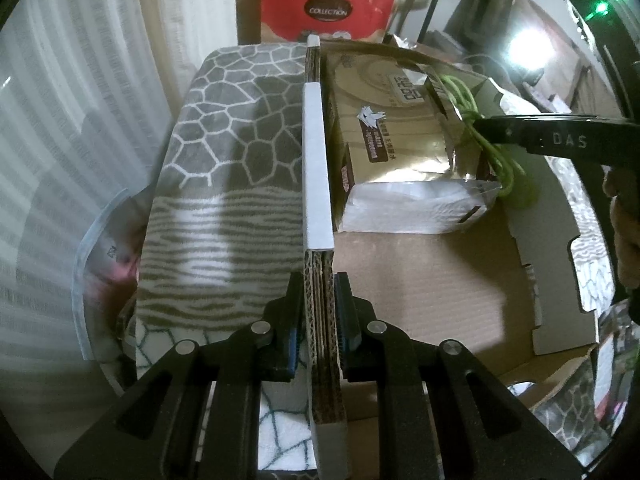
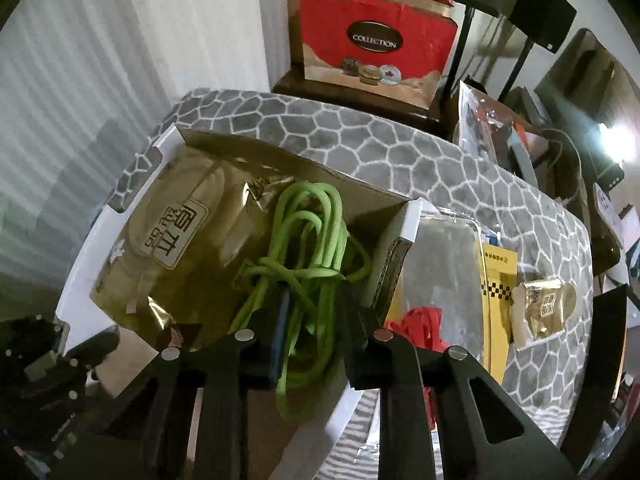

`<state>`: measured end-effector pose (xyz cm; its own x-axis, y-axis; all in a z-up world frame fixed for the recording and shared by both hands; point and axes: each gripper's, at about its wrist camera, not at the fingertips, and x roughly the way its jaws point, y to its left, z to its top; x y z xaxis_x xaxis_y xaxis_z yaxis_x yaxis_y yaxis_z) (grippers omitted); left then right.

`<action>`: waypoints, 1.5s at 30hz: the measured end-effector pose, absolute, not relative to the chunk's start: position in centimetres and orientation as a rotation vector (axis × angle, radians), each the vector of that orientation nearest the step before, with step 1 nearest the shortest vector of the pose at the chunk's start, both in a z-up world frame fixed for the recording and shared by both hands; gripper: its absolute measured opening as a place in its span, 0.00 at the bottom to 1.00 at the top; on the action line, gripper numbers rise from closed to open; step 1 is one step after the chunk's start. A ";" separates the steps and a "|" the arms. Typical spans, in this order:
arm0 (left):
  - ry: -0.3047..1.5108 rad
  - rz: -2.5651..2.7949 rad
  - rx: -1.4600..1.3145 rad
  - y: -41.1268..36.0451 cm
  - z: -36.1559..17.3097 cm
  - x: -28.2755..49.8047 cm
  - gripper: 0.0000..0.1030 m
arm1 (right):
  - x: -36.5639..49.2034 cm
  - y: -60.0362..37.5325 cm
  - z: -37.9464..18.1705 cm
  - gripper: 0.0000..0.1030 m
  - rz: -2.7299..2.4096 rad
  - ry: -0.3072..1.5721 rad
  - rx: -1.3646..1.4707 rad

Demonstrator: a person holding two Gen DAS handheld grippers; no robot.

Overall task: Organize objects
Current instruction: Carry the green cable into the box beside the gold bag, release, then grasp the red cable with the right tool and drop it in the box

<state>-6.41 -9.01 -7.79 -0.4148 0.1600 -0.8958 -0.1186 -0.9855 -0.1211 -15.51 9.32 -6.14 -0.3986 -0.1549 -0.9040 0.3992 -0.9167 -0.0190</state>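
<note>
An open cardboard box (image 1: 420,280) lies on a patterned blanket. My left gripper (image 1: 318,280) is shut on the box's left wall (image 1: 316,160), with the corrugated edge pinched between its pads. Inside the box lies a gold tissue pack (image 1: 400,128) (image 2: 168,240). A tangled green cord (image 1: 506,172) (image 2: 316,208) rests on the pack and against the right wall. My right gripper (image 2: 314,300) (image 1: 482,124) reaches in from the right, and its jaws are closed on several strands of the cord.
A red "COLLECTION" bag (image 2: 372,44) stands behind the grey-and-white blanket (image 2: 440,152). To the right of the box lie clear plastic packaging (image 2: 444,248), a yellow booklet (image 2: 496,280), a red item (image 2: 416,320) and a small gold packet (image 2: 544,308). White curtains hang on the left.
</note>
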 end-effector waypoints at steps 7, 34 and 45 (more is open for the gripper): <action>-0.059 2.511 -1.594 -9.0 -7.9 -6.5 0.13 | -14.2 11.7 -1.6 0.34 -2.349 0.205 1.382; -0.062 2.521 -1.598 -8.3 -7.8 -6.0 0.13 | -13.9 18.6 -7.0 0.44 -2.311 0.249 1.577; -0.090 2.507 -1.599 -8.3 -7.9 -5.9 0.14 | -14.0 19.1 -6.8 0.19 -2.288 0.129 1.564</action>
